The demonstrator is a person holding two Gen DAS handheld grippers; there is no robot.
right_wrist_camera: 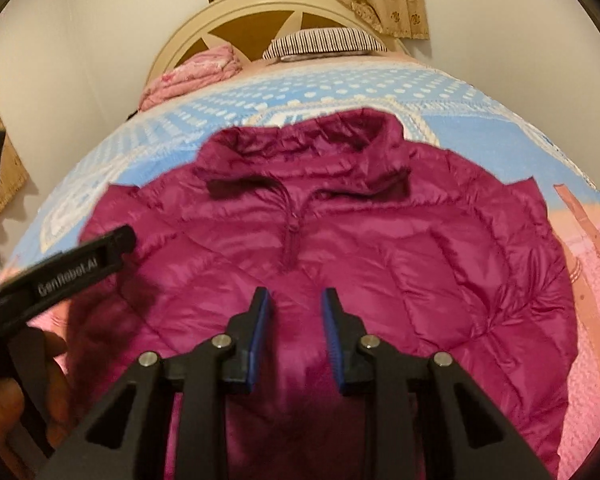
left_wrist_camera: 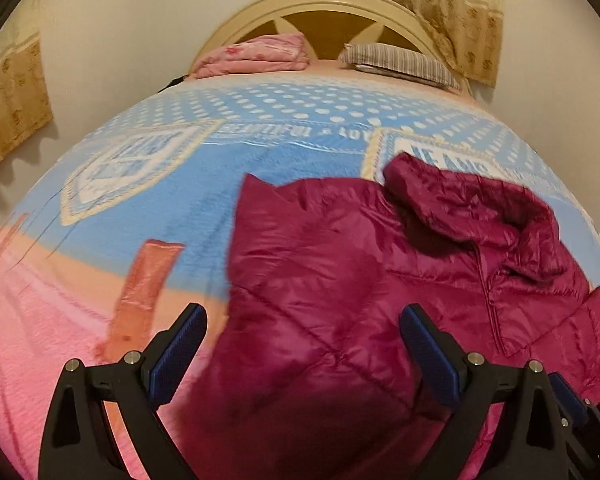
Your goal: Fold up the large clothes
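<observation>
Our right gripper [right_wrist_camera: 294, 312] hangs with jaws narrowly parted and nothing between them, directly over the lower front of the magenta jacket [right_wrist_camera: 340, 248]. Our left gripper [left_wrist_camera: 300, 332] gapes wide, empty, at the jacket's side edge. The jacket lies flat on the bed [left_wrist_camera: 204, 208], long axis running away from us, collar [right_wrist_camera: 320, 136] toward the headboard [right_wrist_camera: 220, 12].

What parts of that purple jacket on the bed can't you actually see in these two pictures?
- Jacket hem: right wrist view, behind the right gripper and the bottom edge.
- Its sleeves: neither view shows them clearly.
- Its right side: left wrist view, cut by the edge; the left gripper hides the bottom.
- Quilting: motion-blurred in both.
</observation>
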